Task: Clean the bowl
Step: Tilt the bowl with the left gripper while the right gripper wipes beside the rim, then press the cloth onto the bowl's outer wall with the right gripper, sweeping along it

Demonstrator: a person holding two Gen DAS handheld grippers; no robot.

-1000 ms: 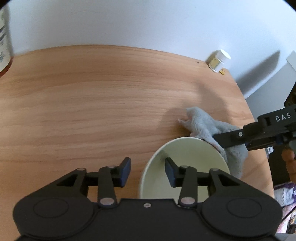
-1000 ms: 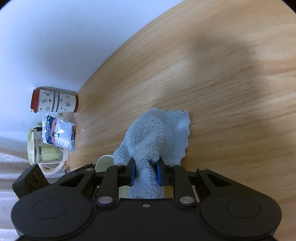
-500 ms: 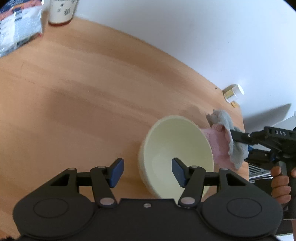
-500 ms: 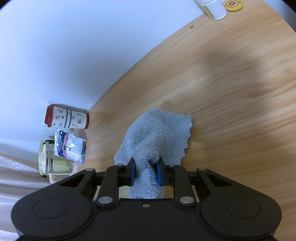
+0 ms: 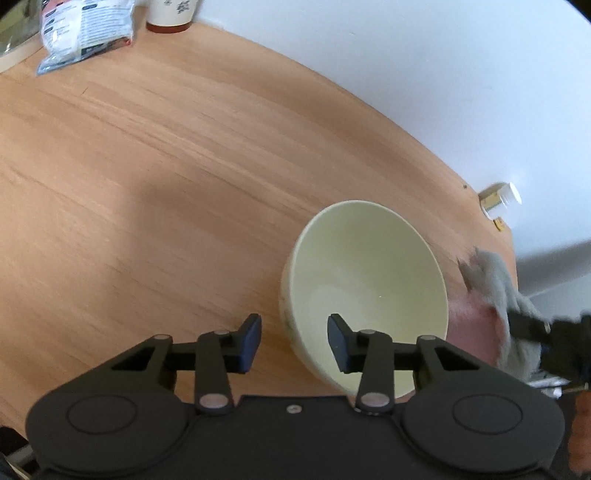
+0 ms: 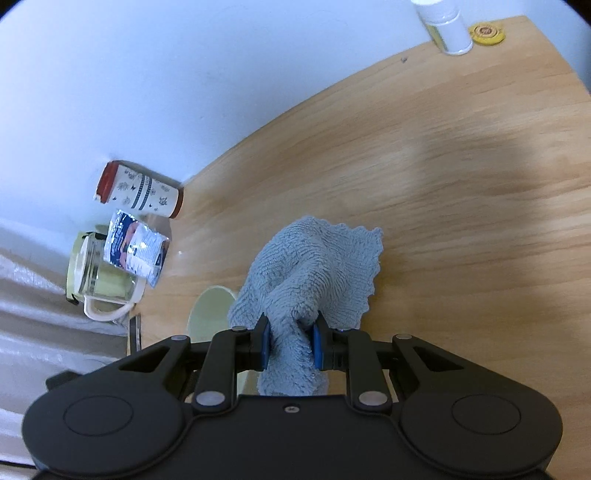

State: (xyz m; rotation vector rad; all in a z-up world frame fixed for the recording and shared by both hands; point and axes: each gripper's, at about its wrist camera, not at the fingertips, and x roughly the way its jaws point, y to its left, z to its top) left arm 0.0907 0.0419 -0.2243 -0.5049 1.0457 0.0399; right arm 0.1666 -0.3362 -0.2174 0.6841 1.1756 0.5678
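I held the left gripper [image 5: 294,336] with its jaws apart, straddling the near rim of the bowl [image 5: 364,275] without closing on it. The bowl, pale cream with a smooth, glossy inside that looked bare of food, sat tipped on the wooden table [image 5: 155,177], its mouth turned toward my left camera. The right gripper [image 6: 290,343] was clamped on a grey-blue terry cloth [image 6: 314,273], bunched between the blue pads and hanging just beside the bowl's right edge. At the table's far side stood a patterned canister [image 6: 142,190], a foil packet [image 6: 135,247] and a glass jug [image 6: 99,280]; a white-capped bottle [image 6: 447,27] stood in the opposite corner.
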